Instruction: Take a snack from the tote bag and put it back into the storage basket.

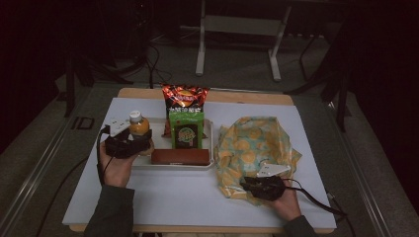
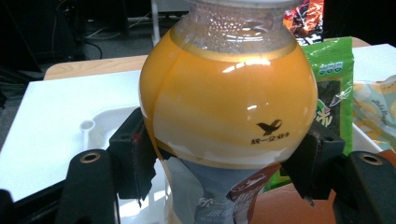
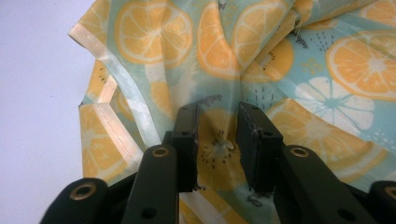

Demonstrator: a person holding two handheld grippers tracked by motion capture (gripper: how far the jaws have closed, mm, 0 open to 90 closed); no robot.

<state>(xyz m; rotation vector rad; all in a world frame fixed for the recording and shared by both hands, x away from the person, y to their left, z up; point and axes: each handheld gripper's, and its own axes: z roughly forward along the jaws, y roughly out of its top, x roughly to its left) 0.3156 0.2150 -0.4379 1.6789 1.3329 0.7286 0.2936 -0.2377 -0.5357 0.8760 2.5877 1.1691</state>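
Left hand-held gripper [image 1: 129,143]: jaws clamped on the juice bottle [image 1: 138,126], seating under its round orange belly at the narrower labelled waist. Bottle stands upright at the left end of the white tray [image 1: 210,148] on the desk [image 1: 168,197].

Middle of tray: green snack packet [image 1: 186,129] standing, red chip bag [image 1: 185,97] behind it, brown box [image 1: 180,157] lying along the front rim.

Right: fruit-print bag [image 1: 257,143], crumpled, just beside the tray. Right hand-held gripper [image 1: 261,185] at its near edge; jaws part-closed with a fold of fabric between them. Cannot tell whether the pads actually bite.

Judgement: step is bottle into bag. Lift straight up to clear the tray rim, keep the bottle vertical so it does not slip through the jaws, and have the right side hold the mouth open and taut first.
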